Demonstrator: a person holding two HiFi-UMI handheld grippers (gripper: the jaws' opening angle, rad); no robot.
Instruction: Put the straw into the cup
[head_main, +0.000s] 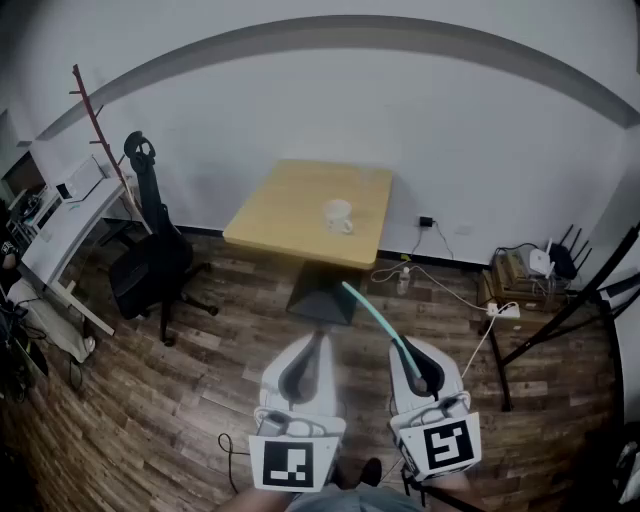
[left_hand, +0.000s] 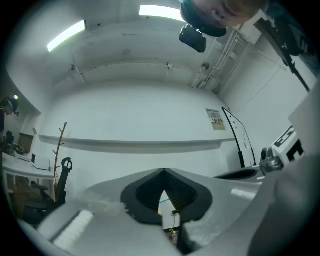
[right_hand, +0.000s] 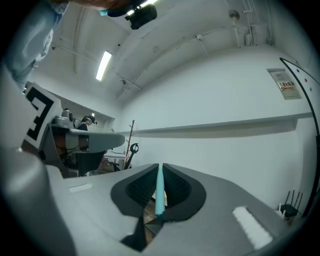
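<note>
Nearest, short of the table, the left gripper (head_main: 316, 340) is noted with its jaws pressed together tip to tip and nothing held. In the left gripper view the dark ribbed pads (left_hand: 145, 192) are seen meeting at the tip.

The right gripper (head_main: 404, 345) is held just beside it, on the side of the table's right edge. Its jaws are clamped on a teal straw (head_main: 368, 310). In the right gripper view the straw is pinched lengthwise between the pads, and a short end shows behind the grip. In the head view the straw slants from the jaws up and left toward the table. Its free end is seen against the table's dark base (head_main: 322, 300), well apart from the cup.

Dark wood-plank floor (head_main: 200, 380) is recorded under both grippers and around the table.

The table (head_main: 280, 215) has a light wooden square top. The cup (head_main: 337, 214), white with a handle, stands upright on it a little right of the table's centre.

Left of the table a black office chair (head_main: 150, 265) is noted, with a white desk (head_main: 60, 235) and a red-brown coat stand (head_main: 95, 120) further left, near the wall.

Right of the table a white power strip (head_main: 505, 311) lies on the floor with cables. A router (head_main: 545, 262) with antennas sits beyond it by the white wall.
</note>
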